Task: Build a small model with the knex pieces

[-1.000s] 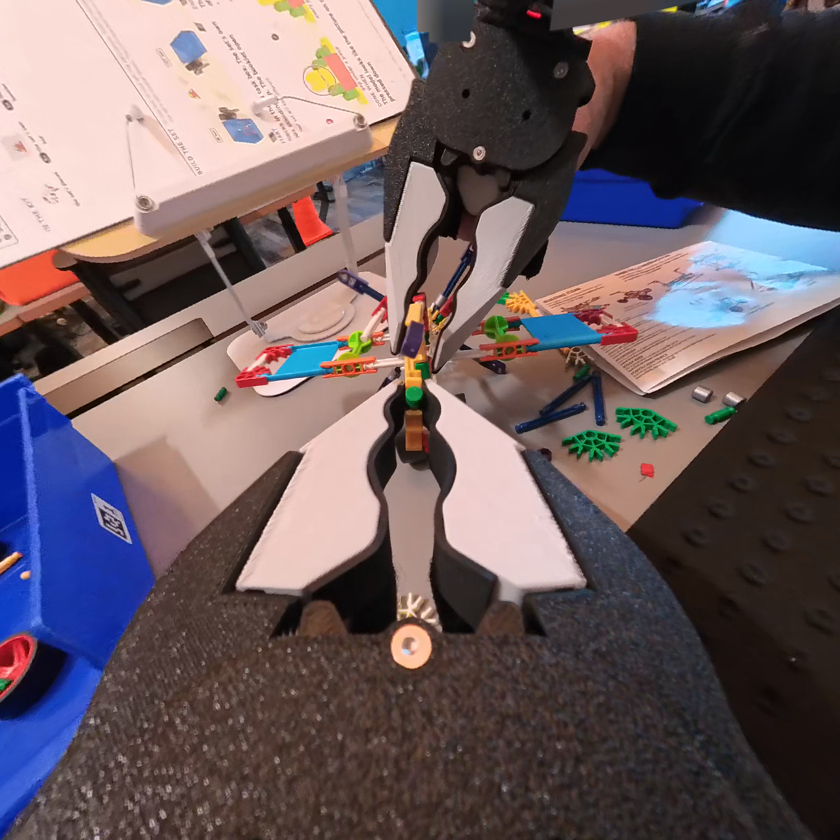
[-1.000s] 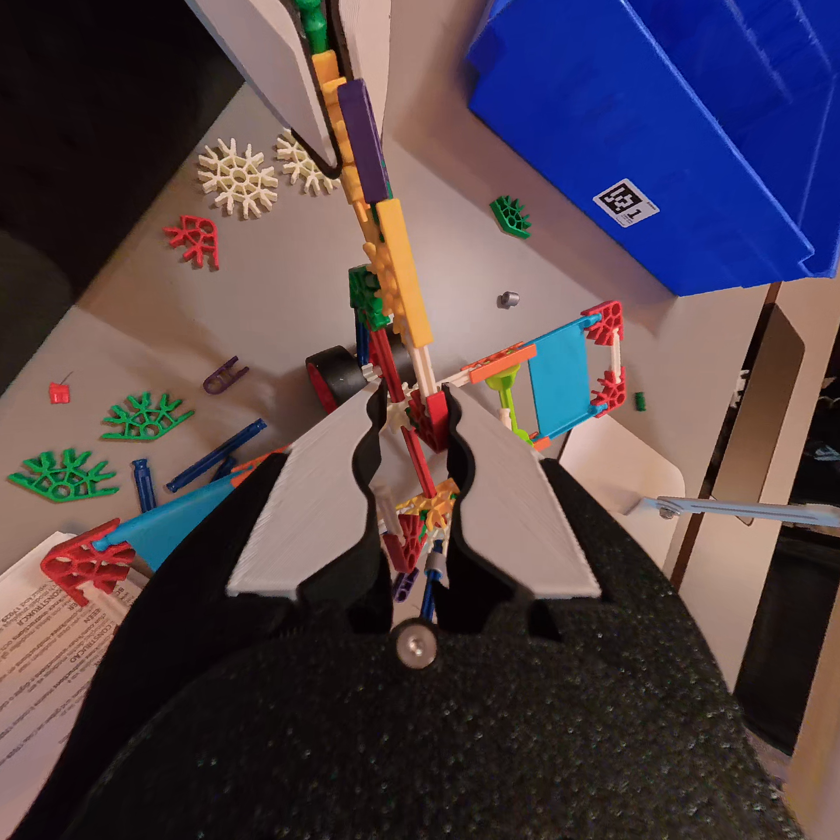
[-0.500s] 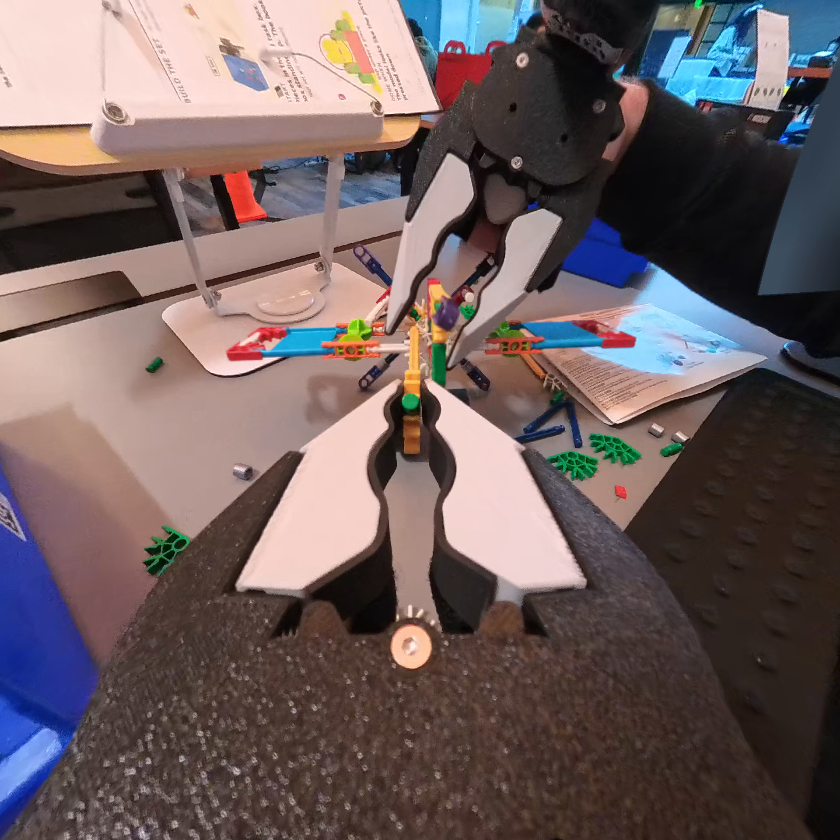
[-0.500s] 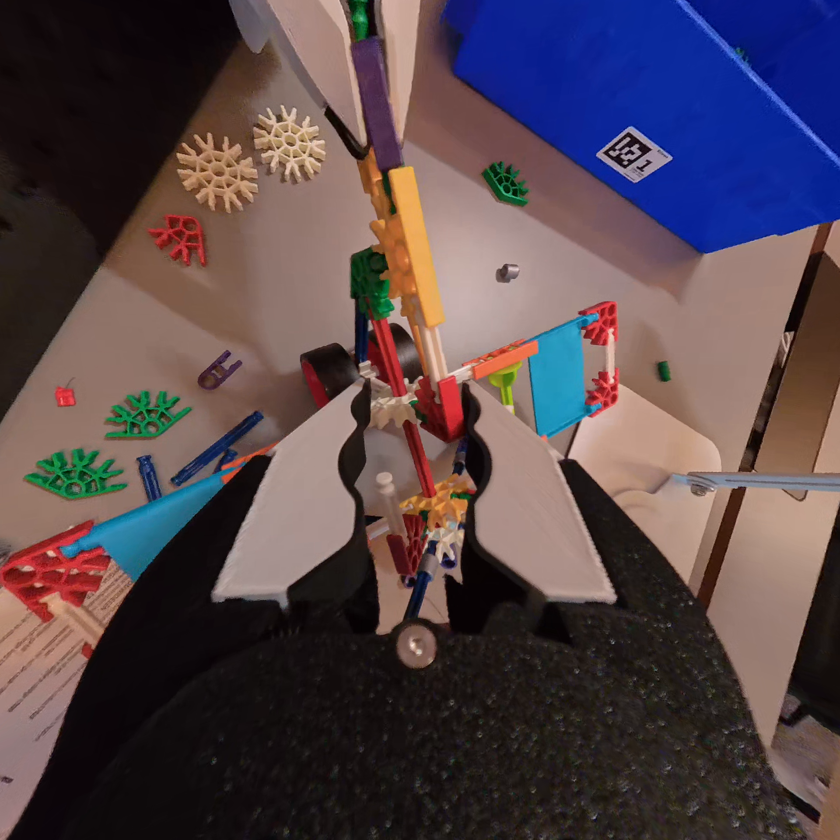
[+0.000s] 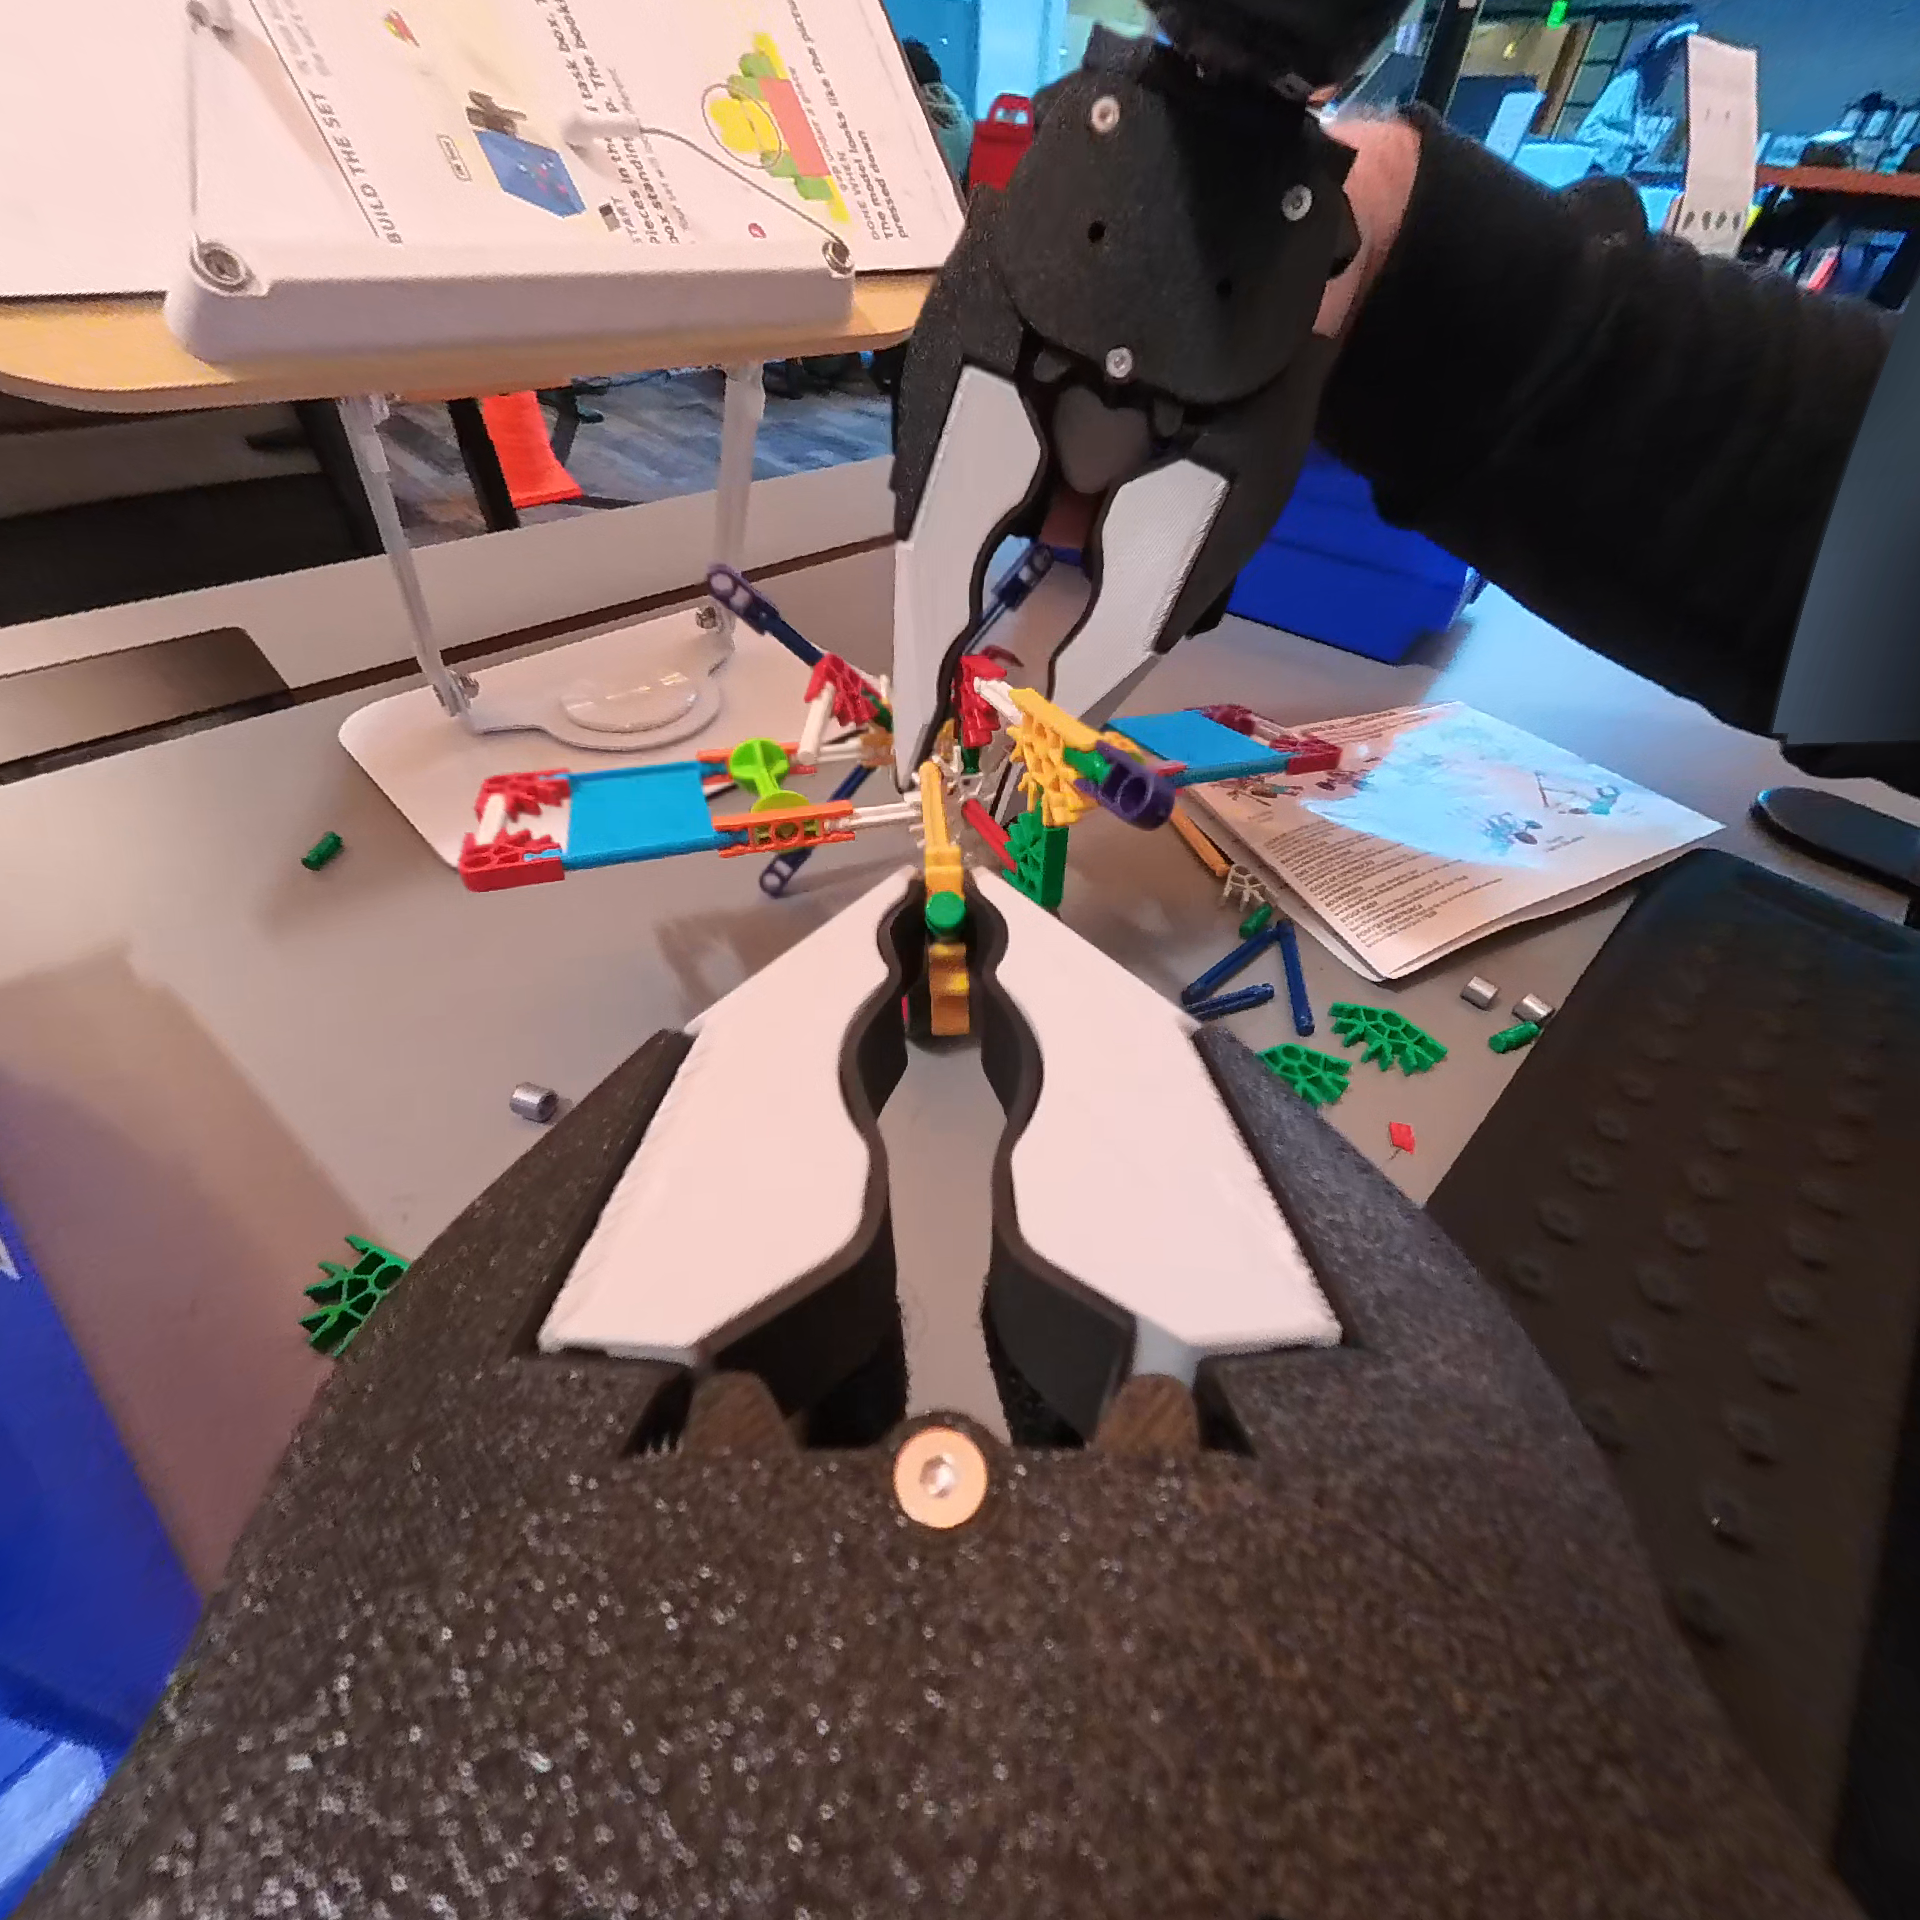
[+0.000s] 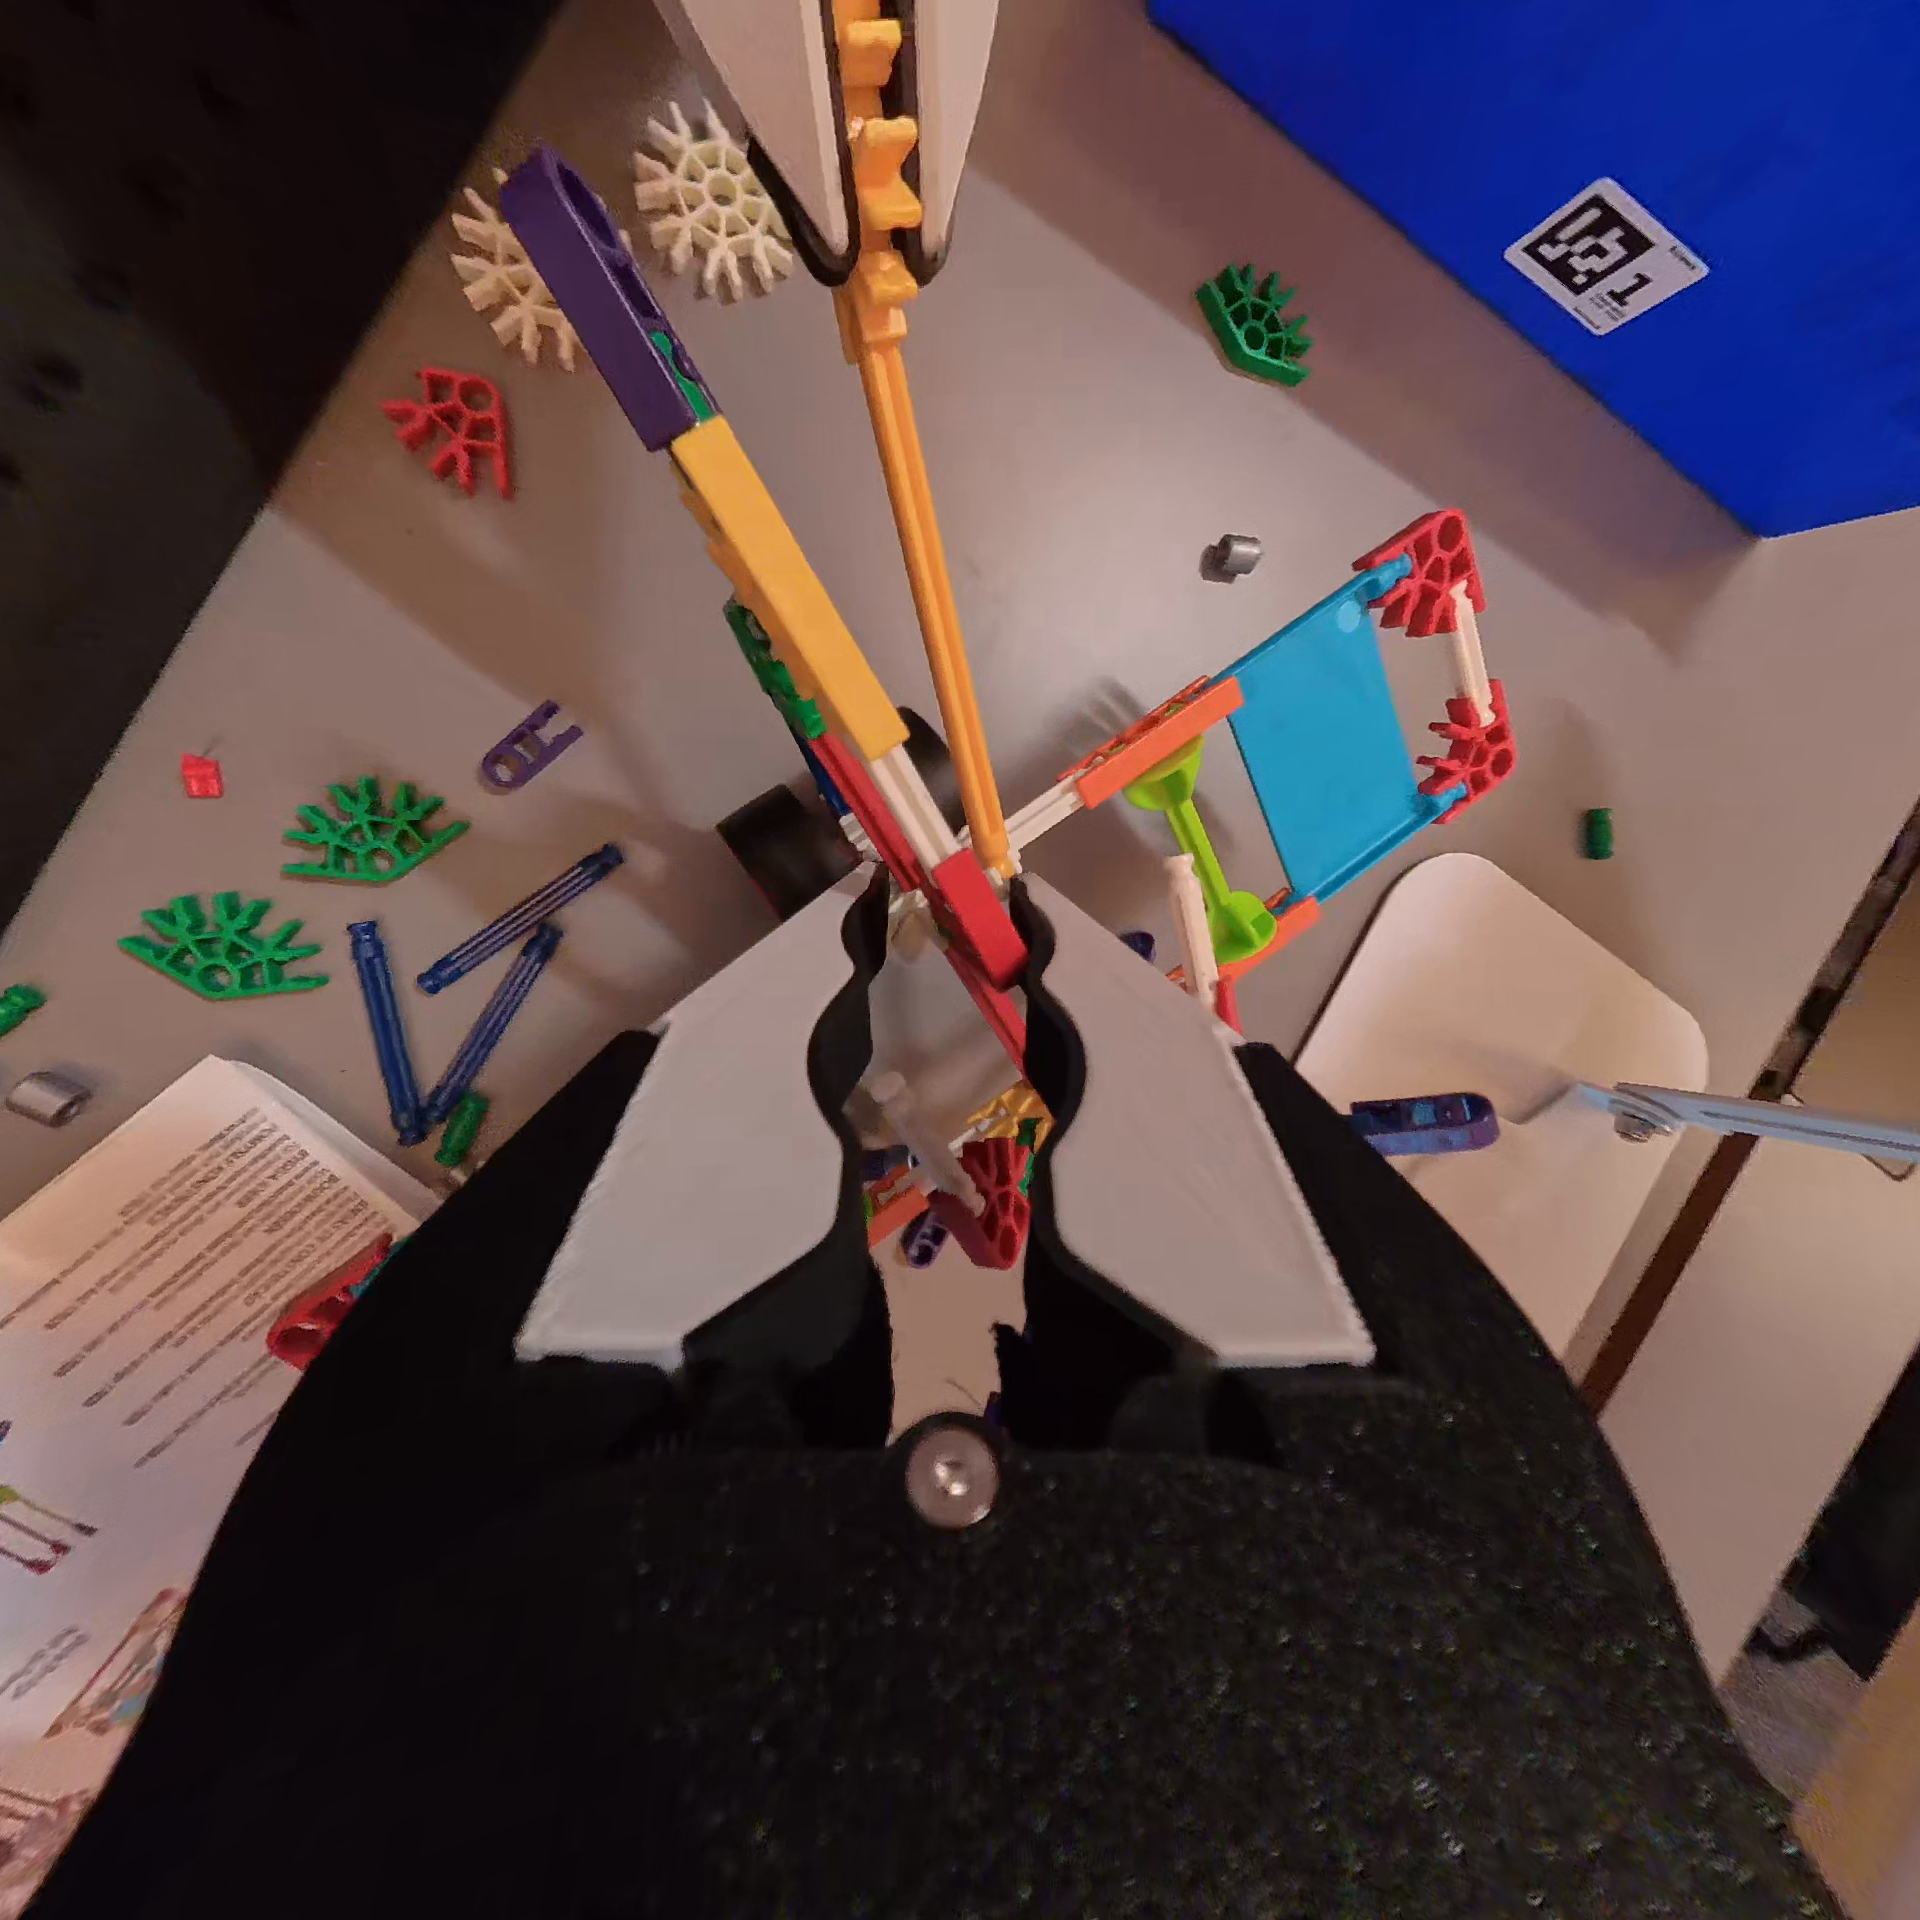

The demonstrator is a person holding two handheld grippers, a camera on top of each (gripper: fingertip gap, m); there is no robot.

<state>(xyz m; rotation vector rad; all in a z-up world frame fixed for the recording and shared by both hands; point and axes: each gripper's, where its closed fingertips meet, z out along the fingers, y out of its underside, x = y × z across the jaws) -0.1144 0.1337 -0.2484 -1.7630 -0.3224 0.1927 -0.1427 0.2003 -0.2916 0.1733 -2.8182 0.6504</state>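
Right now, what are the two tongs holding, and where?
Both hold the toy model: left tongs pinch its yellow rod end; right tongs clamp the red connector at its hub.

Workshop: desks, parts bin.

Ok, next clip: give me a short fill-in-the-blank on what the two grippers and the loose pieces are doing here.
1. The left gripper is shut on the end of a ____ rod of the toy model.
2. The right gripper is closed on the model's ____ connector.
3. Each wing panel of the model is light ____.
4. The two white snowflake connectors lie on the ____.

Missing words: yellow; red; blue; table
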